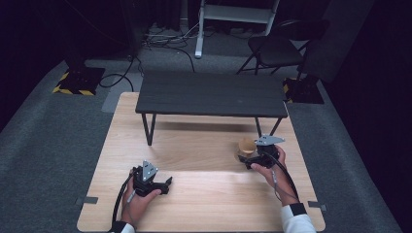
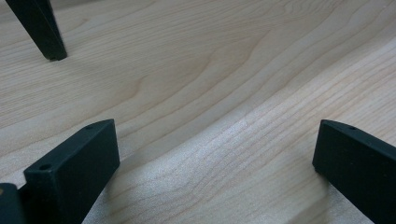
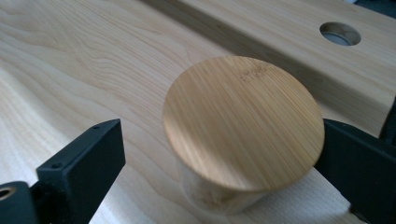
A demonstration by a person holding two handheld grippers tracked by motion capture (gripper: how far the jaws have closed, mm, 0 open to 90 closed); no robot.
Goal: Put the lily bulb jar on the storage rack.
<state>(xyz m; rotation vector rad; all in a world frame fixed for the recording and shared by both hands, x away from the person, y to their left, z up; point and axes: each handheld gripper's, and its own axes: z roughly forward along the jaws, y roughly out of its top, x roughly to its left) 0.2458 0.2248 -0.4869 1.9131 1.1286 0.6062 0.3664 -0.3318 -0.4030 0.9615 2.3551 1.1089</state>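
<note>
Right gripper (image 3: 219, 158) jaws spread; jar (image 3: 243, 123) between them, touching right jaw. Left gripper (image 2: 215, 154) jaws spread, nothing between.

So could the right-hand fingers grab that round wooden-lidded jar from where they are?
Probably yes. The right gripper is open with the wooden-lidded jar between its fingers; one finger looks to be touching it, the other stands off with bare table in between.
</note>
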